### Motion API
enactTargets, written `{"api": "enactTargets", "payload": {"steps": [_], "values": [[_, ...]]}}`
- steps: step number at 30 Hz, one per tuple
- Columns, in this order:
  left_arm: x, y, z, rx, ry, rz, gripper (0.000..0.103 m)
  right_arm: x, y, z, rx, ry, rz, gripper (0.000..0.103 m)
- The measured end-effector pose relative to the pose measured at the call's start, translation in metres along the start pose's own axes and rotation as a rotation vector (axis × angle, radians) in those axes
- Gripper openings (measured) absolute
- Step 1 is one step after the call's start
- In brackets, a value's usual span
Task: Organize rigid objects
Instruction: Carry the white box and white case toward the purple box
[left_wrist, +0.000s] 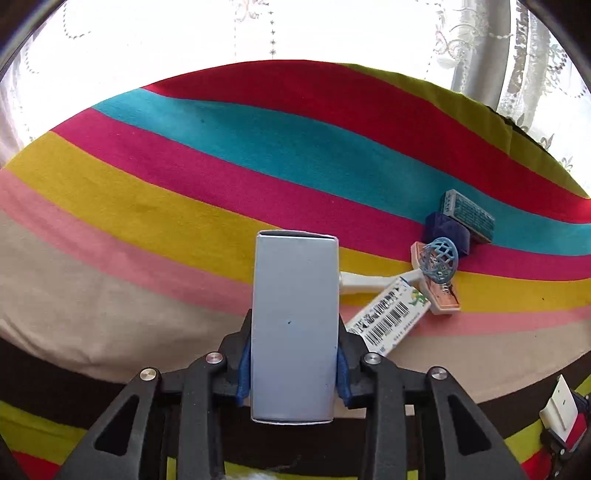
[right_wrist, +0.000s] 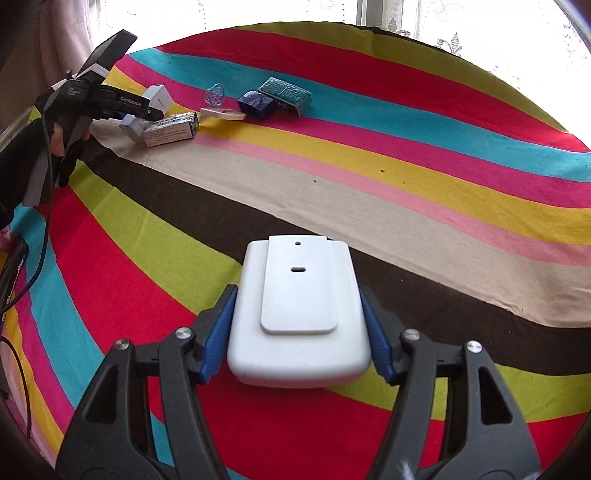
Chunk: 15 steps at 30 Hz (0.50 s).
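Left load: the pale blue box (left_wrist: 294, 325) is clamped between the blue pads (left_wrist: 244, 369) of the left gripper (left_wrist: 293, 369), its long axis running straight forward along the fingers.
Row of sorted things: ahead and to the right of the left gripper, on the striped cloth (left_wrist: 184, 192); the barcode carton (left_wrist: 388, 317) lies nearest, then the white wand with the blue lattice ball (left_wrist: 439, 260), the navy block (left_wrist: 445, 229) and the teal box (left_wrist: 469, 216) farthest.
Deciding relation: the row slants away to the right, so the box's axis likely needs turning that way before it is set down just beside the carton.
Right load: the right gripper (right_wrist: 297, 332) grips a white rounded case (right_wrist: 299, 314), lengthwise.
Nearer arm: the left; the right gripper sits well apart from the row (right_wrist: 229, 103), which lies far ahead to its left.
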<state>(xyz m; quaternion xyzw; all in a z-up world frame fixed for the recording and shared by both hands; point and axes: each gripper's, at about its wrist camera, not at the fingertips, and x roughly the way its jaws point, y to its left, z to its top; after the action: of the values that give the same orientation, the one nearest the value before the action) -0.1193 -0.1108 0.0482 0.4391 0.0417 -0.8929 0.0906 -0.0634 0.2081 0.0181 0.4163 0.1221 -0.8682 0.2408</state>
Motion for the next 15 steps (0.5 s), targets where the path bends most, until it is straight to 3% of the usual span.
{"api": "enactTargets", "payload": {"steps": [3, 8, 11, 15], "values": [[-0.046, -0.015, -0.046, -0.01, -0.009, -0.071, 0.036, 0.0, -0.001, -0.001, 0.001, 0.0, -0.002, 0.067], [-0.07, -0.036, -0.116, -0.004, 0.099, -0.18, 0.037, 0.002, -0.002, -0.001, 0.0, 0.0, -0.005, 0.067], [-0.07, -0.048, -0.133, 0.036, 0.107, -0.174, 0.037, 0.002, -0.002, -0.002, 0.001, 0.0, -0.005, 0.067], [-0.066, -0.055, -0.131, 0.096, 0.064, -0.121, 0.039, 0.001, -0.002, -0.003, 0.002, 0.0, -0.006, 0.067]]}}
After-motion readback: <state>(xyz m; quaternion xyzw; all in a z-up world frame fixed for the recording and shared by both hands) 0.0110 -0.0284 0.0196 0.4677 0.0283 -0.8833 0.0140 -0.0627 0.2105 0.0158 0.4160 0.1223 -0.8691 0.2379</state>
